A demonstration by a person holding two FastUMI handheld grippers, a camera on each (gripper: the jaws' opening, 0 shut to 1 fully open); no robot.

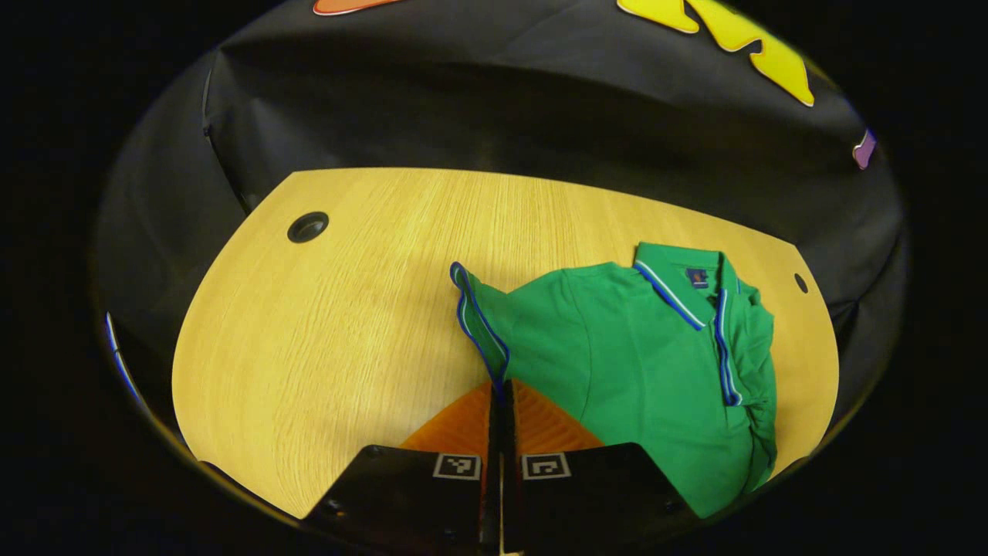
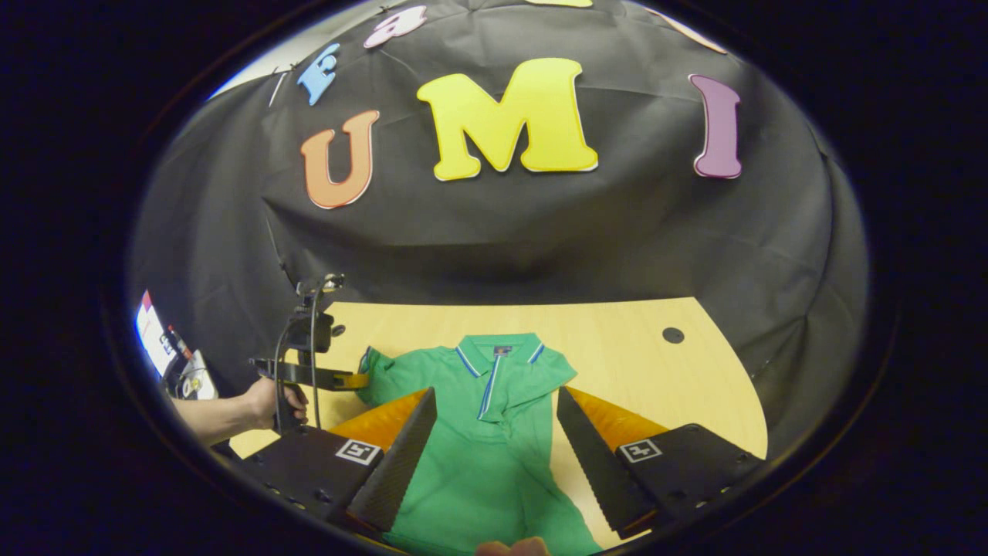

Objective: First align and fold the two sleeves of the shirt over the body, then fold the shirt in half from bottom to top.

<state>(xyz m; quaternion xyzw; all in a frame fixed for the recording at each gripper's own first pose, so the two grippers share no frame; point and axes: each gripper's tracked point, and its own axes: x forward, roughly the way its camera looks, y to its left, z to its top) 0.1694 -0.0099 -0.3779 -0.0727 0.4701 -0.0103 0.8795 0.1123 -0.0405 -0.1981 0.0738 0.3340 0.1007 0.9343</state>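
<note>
Left gripper view — wooden table (image 1: 332, 324) fills the middle of the frame, a round cable hole (image 1: 308, 227) at upper left. Left gripper (image 1: 500, 394) at bottom centre, fingers pressed together on the striped cuff of the sleeve (image 1: 482, 320), which rises off the table. Green polo shirt (image 1: 641, 363) lies right of centre, collar (image 1: 683, 289) toward upper right.

Right gripper view — a hand (image 2: 266, 403) at left of the frame holds the left gripper by its grip, its tip at the shirt's sleeve. Shirt lies centre-bottom, collar away from the camera. Right gripper (image 2: 494, 440) spread wide above the shirt body, pinching nothing
</note>
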